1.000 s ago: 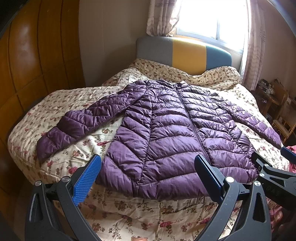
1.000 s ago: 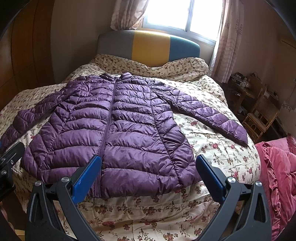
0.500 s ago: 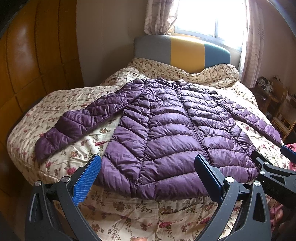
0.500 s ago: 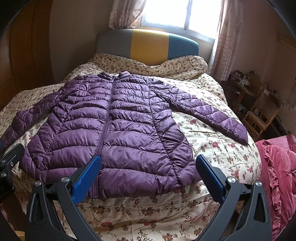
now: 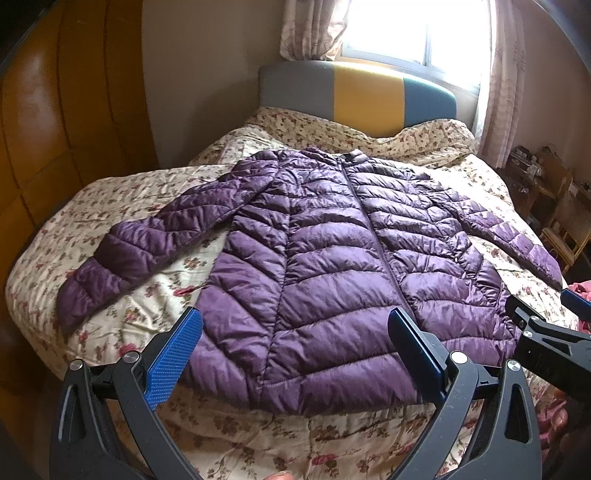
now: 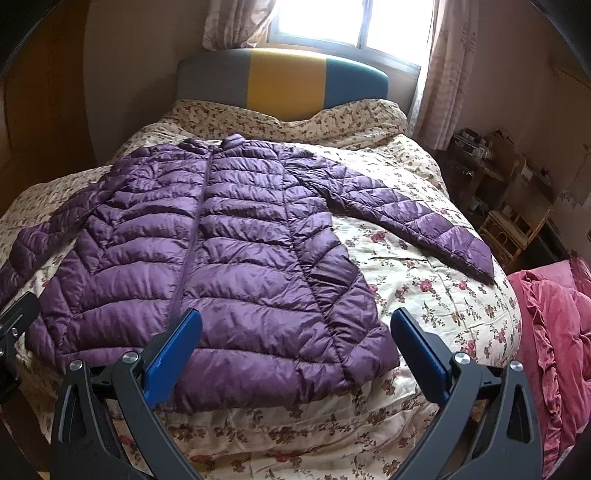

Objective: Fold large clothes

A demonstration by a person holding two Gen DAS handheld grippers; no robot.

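Meanwhile both views have eased nearer the bed (image 5: 122, 314) over the last second. Purple jacket (image 5: 332, 266) lies flat, zipped, sleeves spread, hem at the near edge. Left hand-held gripper (image 5: 295, 354) and right hand-held gripper (image 6: 295, 354) hang wide open, empty, short of the hem. Folding not begun; approach likely.

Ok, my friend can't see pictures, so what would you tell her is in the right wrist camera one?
A puffy purple quilted jacket lies spread flat, front up and zipped, with sleeves out to the sides, on a bed with a cream flowered quilt. The open right hand-held gripper with blue pads hovers over its bottom hem, holding nothing. Behind are a grey, yellow and teal headboard and a bright window.
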